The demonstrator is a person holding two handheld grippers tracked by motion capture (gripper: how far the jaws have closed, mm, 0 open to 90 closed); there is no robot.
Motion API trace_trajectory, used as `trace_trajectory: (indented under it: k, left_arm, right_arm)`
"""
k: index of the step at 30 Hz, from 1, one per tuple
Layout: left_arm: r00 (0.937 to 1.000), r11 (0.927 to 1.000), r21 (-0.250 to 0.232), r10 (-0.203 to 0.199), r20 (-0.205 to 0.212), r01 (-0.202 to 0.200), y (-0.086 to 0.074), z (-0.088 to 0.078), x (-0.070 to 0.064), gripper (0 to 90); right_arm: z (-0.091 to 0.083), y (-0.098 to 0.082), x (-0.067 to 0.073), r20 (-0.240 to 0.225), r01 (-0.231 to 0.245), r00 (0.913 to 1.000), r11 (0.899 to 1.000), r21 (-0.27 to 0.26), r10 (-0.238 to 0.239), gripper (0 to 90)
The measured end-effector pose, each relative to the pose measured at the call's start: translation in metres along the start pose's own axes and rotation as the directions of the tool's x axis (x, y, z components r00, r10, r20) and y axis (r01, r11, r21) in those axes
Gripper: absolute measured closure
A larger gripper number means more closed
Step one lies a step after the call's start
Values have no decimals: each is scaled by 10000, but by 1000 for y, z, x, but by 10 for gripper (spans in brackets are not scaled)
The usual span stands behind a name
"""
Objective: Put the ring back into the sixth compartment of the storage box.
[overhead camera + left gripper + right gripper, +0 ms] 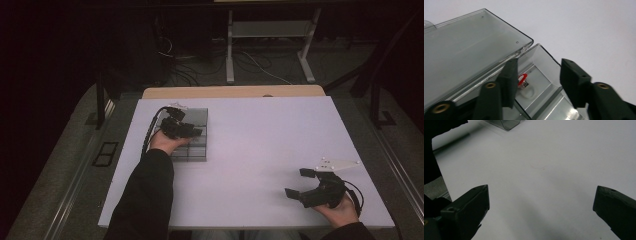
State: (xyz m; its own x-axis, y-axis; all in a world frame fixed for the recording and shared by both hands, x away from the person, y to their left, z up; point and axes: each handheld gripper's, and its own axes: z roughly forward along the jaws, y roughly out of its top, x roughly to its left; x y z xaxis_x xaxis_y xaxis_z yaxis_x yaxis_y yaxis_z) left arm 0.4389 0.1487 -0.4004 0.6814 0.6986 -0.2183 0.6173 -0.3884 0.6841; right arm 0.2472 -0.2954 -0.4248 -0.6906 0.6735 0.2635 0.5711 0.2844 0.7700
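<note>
A clear plastic compartment box (197,150) lies at the left of the white table (265,135). My left gripper (195,132) hovers over it. In the left gripper view the box's lid (469,47) stands open at the left. Below the left gripper (539,65) sits a small red and white piece (523,81) on the floor of a corner compartment (549,75). The jaws stand apart and nothing is pressed between them. My right gripper (298,183) rests near the table's front right corner. Its jaws are wide apart over bare table in the right gripper view (541,195).
A wooden strip (230,92) runs along the table's far edge. Beyond it stand a white desk frame (230,50) and cables on the floor. A corner of the box (509,123) and a dark sleeve (431,152) show in the right gripper view.
</note>
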Motion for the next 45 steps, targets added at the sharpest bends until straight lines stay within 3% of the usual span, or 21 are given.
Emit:
trace_trajectory:
  k: [6, 14, 20, 24, 30, 45]
  left_arm:
    - [9996, 9993, -341, -114, 261, 123, 1, -14, -2, 387]
    - [9981, 9960, -807, -344, 504, 384, 2, -31, -9, 231]
    - [9989, 9956, -935, -51, 457, 93, 1, -43, -22, 127]
    - [9991, 9951, -989, 82, 408, -41, -3, -49, -31, 12]
    - [9988, 9954, -917, 309, 387, -272, -12, -57, -44, 0]
    - [9986, 9847, -1716, 355, 380, -285, -42, -73, -60, 0]
  right_arm:
    - [-1, 0, 0, 1, -10, 10000, 10000, -21, 10, 6]
    - [0, 0, 0, -11, 1, 10000, 10000, -34, -1, 6]
    - [0, 0, 1, -29, 33, 10000, 10000, -42, -33, 6]
    - [0, 0, 1, -30, 45, 10000, 10000, -42, -45, 6]
    - [0, 0, 1, -32, 40, 10000, 10000, -26, -40, 6]
    - [0, 0, 1, -23, 13, 10000, 10000, 12, -13, 6]
